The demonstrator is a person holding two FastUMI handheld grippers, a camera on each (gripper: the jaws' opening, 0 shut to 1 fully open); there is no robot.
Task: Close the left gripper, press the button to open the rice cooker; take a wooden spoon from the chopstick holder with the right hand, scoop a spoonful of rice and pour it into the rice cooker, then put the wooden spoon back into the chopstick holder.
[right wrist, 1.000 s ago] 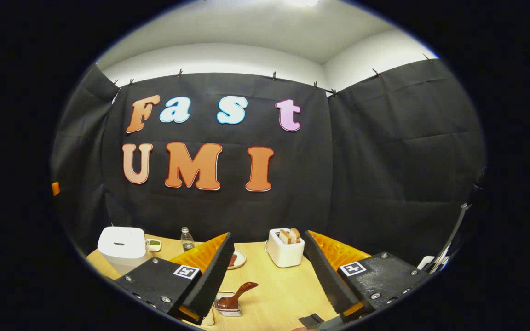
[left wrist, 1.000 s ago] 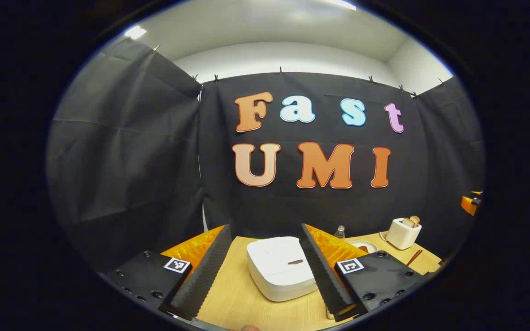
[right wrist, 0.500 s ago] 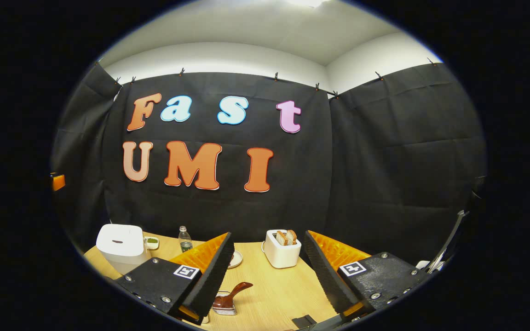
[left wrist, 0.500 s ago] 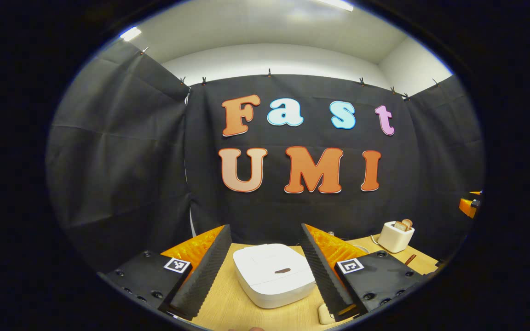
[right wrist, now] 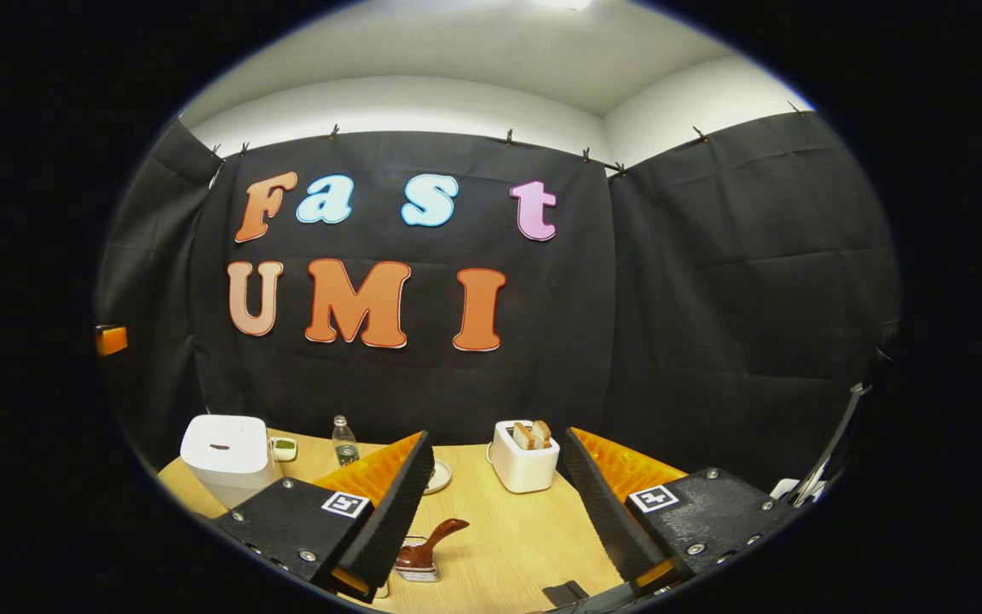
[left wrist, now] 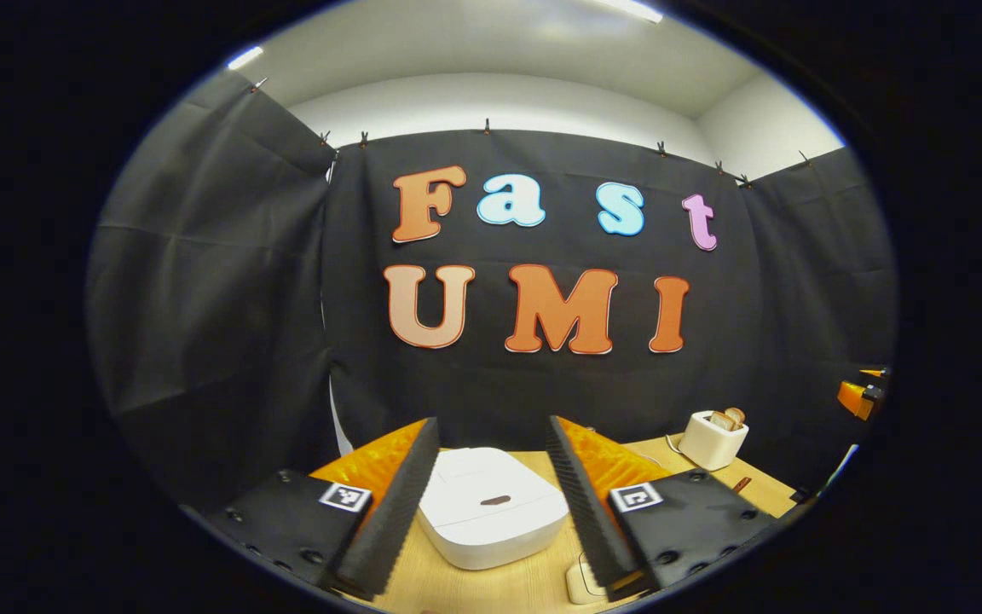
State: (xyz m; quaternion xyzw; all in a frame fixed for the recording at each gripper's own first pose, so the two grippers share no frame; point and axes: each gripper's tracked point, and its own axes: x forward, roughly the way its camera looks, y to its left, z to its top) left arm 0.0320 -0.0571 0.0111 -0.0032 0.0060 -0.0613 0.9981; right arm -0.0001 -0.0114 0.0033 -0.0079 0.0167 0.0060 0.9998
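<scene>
The rice cooker point(left wrist: 491, 515) sits lid-down on the tabletop point(left wrist: 499, 588), framed between the left gripper's point(left wrist: 491, 503) wide-apart jaws. The right gripper point(right wrist: 499, 512) also has its jaws apart, above the wooden spoon point(right wrist: 427, 546) standing in its holder point(right wrist: 416, 570).

Both rigs look the same tbh: left tool point(left wrist: 491, 503) and right tool point(right wrist: 498, 503) each have 2 matte black blocks w/ round screws, a small square b/w marker on each, ribbed faces on the fingers, orange textured plastic behind.
</scene>
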